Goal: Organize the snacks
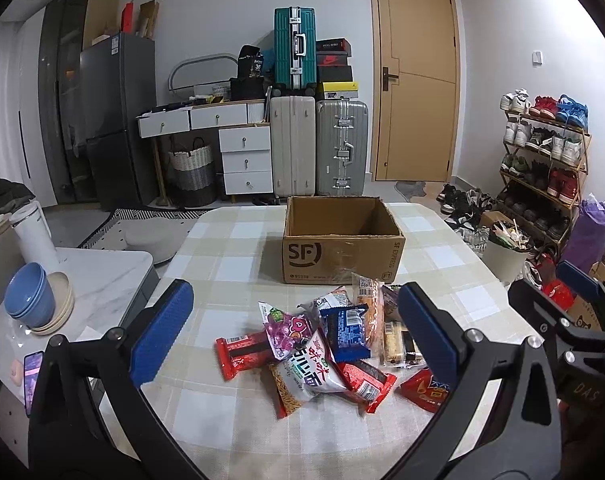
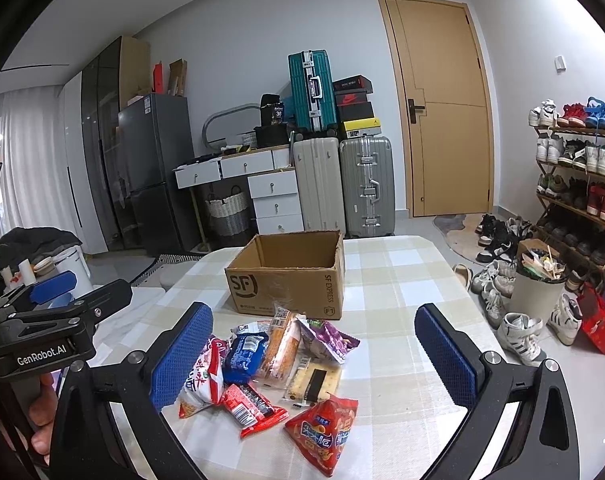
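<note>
1. Snacks point(image 1: 322, 344) lie in a loose heap on the checked table point(image 1: 230, 268), toward its near edge, some packets overlapping.
2. Box point(image 1: 342, 240), open-topped cardboard marked "SF", stands on the table just beyond the heap, toward the far edge; nothing shows inside it.
3. Left gripper point(image 1: 298, 332) hovers above the near edge with its jaws wide apart, holding nothing; the heap shows between its blue pads point(image 1: 162, 332).
4. Right gripper point(image 2: 314, 360) also hangs over the near edge, jaws spread wide and empty, with the heap between and slightly left of its fingers.
5. In the heap: a red bag point(image 2: 326, 436) nearest the near edge on the right, a red bar point(image 2: 250, 404) beside it, a white noodle pack point(image 1: 306, 372), a blue packet point(image 1: 346, 332), a purple pouch point(image 2: 330, 338) and a cracker pack point(image 2: 314, 380).
6. An orange-brown packet point(image 2: 282, 344) lies lengthwise from the heap toward the box, its far end close to the box's front wall.
7. Each gripper shows at the edge of the other's view, side by side.
8. Blue bowls point(image 1: 28, 296) stack on a white side table left of the checked one.
</note>
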The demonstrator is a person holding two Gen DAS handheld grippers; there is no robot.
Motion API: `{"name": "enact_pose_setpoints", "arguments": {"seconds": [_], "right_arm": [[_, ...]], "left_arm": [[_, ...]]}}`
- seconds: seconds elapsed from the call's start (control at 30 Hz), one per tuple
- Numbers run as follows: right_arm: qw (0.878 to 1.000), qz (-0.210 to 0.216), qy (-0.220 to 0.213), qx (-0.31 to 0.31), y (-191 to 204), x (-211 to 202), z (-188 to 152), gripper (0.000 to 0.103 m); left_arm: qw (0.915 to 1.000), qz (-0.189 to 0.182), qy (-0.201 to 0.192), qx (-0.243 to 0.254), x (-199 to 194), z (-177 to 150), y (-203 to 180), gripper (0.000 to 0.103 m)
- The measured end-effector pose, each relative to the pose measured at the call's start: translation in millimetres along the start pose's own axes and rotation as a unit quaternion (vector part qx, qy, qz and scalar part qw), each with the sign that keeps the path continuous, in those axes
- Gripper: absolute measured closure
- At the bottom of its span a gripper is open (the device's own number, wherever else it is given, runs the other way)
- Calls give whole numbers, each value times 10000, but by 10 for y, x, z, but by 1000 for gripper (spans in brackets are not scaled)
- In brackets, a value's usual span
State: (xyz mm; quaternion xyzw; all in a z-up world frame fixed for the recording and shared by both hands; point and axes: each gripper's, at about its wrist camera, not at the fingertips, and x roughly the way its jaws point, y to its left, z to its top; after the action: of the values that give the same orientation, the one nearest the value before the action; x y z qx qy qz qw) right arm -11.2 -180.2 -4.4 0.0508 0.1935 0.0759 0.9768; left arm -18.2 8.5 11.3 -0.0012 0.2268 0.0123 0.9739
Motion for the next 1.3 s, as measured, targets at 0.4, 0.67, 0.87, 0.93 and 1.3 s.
{"name": "enact_pose_setpoints", "arguments": {"seconds": [0.4, 0.67, 0.87, 0.93, 1.3], "right_arm": [[10000, 38, 27, 77, -29, -36, 0, 0], [10000, 37, 55, 70, -27, -13, -16, 0], [9999, 66, 142, 70, -24, 10, -33, 0], [9999, 60, 144, 67, -20, 14, -35, 0], [9998, 70, 149, 73, -16, 16, -39, 0]], "left_arm": [[10000, -66, 32, 34, -26, -24, -17, 1], [10000, -67, 39, 32, -18, -37, -7, 1], [9999, 30, 87, -51, -12, -55, 27, 1], [9999, 32, 91, -57, -11, -60, 36, 1], [9999, 42, 88, -86, 3, -55, 79, 1]]}}
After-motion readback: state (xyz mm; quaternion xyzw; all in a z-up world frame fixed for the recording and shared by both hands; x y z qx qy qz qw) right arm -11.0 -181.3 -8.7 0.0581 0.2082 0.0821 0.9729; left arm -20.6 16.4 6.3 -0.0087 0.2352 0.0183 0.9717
